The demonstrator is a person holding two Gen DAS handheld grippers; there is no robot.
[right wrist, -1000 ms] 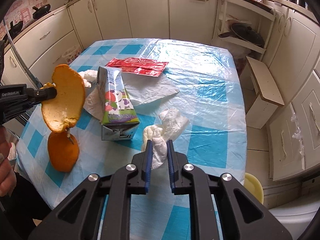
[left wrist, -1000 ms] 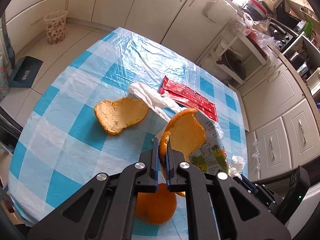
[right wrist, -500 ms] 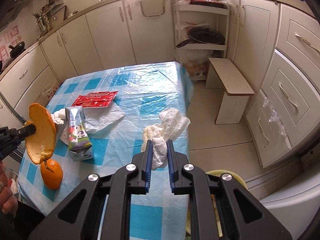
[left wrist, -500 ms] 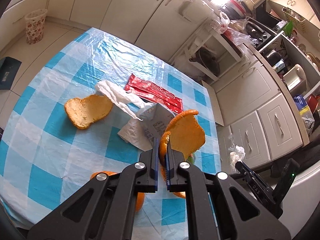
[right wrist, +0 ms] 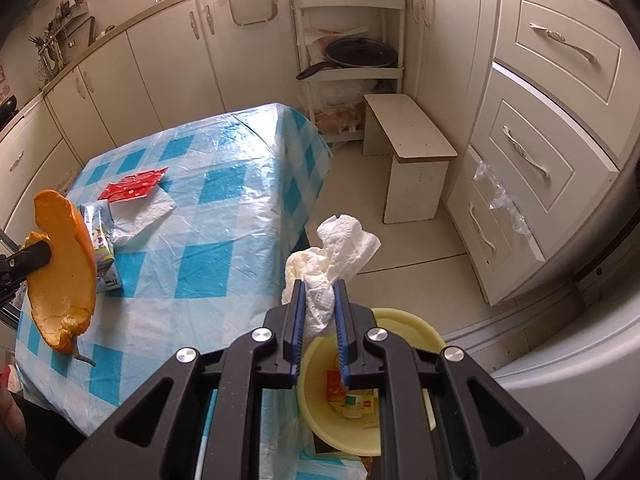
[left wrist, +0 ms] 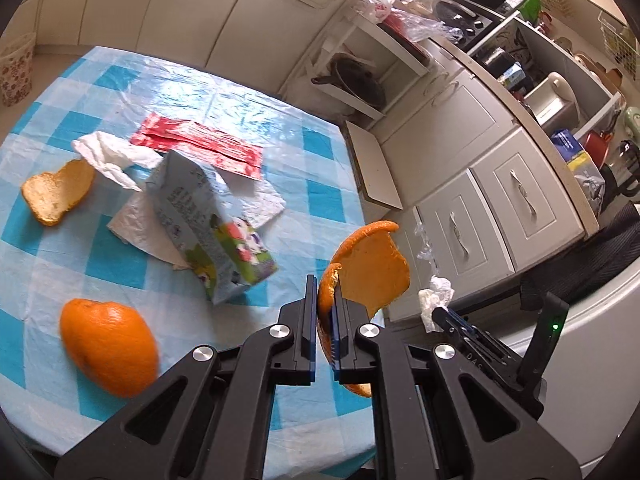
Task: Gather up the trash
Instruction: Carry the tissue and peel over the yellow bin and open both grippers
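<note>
My left gripper (left wrist: 323, 286) is shut on a large orange peel (left wrist: 372, 264), held in the air past the table's right edge; the same peel (right wrist: 64, 268) shows at the left of the right wrist view. My right gripper (right wrist: 319, 288) is shut on a crumpled white paper napkin (right wrist: 340, 240), held above a yellow bin (right wrist: 404, 320) on the floor with some packaging inside. On the blue checked table (left wrist: 100, 248) lie a milk carton (left wrist: 204, 224), a red wrapper (left wrist: 200, 144), white tissue (left wrist: 108, 152), a flat peel (left wrist: 56, 192) and an orange peel half (left wrist: 108, 344).
A small white stool (right wrist: 408, 148) stands on the floor right of the table, with an open shelf holding a pan (right wrist: 356, 56) behind it. White cabinets with drawers (right wrist: 532, 152) line the right side. A patterned waste basket (left wrist: 14, 68) stands at the far left.
Both grippers have swung right, off the table's edge, each keeping its load. The yellow bin has come into the right wrist view, beneath the napkin.
</note>
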